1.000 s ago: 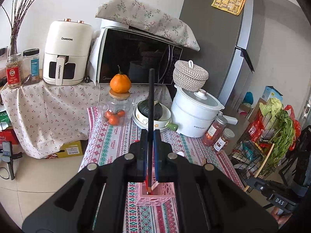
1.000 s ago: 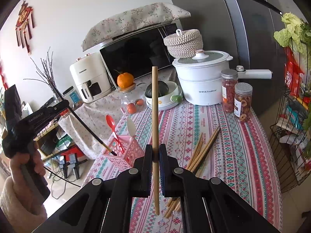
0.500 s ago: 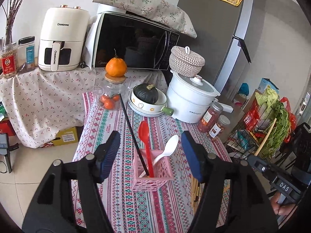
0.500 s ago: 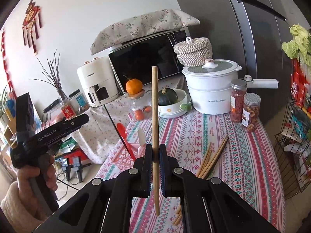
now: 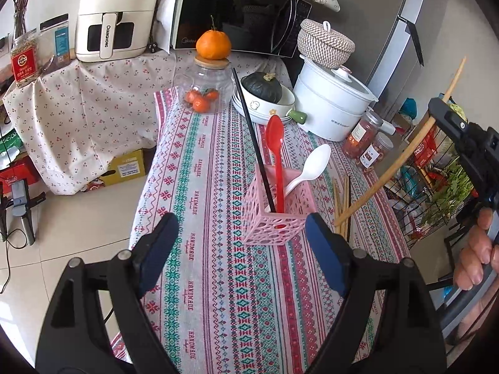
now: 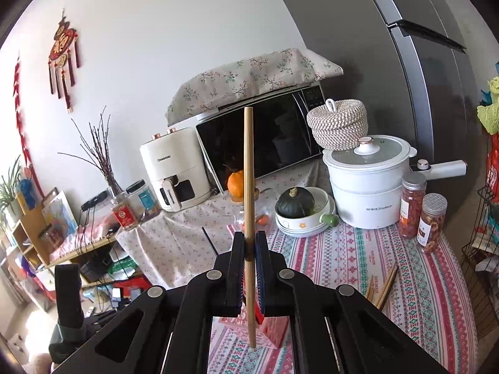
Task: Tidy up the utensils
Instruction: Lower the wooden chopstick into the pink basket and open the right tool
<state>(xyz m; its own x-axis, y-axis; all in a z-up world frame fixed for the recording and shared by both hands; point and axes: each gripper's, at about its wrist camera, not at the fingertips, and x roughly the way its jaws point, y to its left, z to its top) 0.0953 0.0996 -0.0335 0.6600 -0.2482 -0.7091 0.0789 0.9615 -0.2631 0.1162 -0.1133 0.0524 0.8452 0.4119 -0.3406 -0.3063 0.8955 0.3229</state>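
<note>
Chopsticks are split three ways. A black chopstick [image 5: 254, 143] stands in the pink holder [image 5: 277, 205], leaning toward the glass jar [image 5: 204, 88]. A bamboo chopstick [image 6: 249, 218] is pinched between the fingers of the right gripper [image 6: 249, 268], which are closed tight on it; it stands nearly upright in the right wrist view, its lower tip just over the pink holder's near rim. In the left wrist view the same stick [image 5: 402, 152] slants down from the right gripper [image 5: 449, 118] toward the cloth-covered bench [image 5: 218, 280], and a hand [image 5: 475, 249] grips the tool's handle at the right edge. More bamboo chopsticks [image 5: 341, 199] lie flat on the bench just right of the holder.

Inside the holder with the black stick are a red spoon [image 5: 276, 155], upright, and a white spoon [image 5: 308, 168], tilted to the right.

The left gripper [image 5: 241, 230] has just been opening its fingers; they now stand wide, with nothing between them, one blue pad [image 5: 159, 249] to the left of the holder and the other to its right, both nearer the camera than the holder.

Behind, on the bench: a bowl holding a green squash [image 5: 262, 87], a white pot [image 5: 333, 103] and two spice jars [image 5: 366, 143].
</note>
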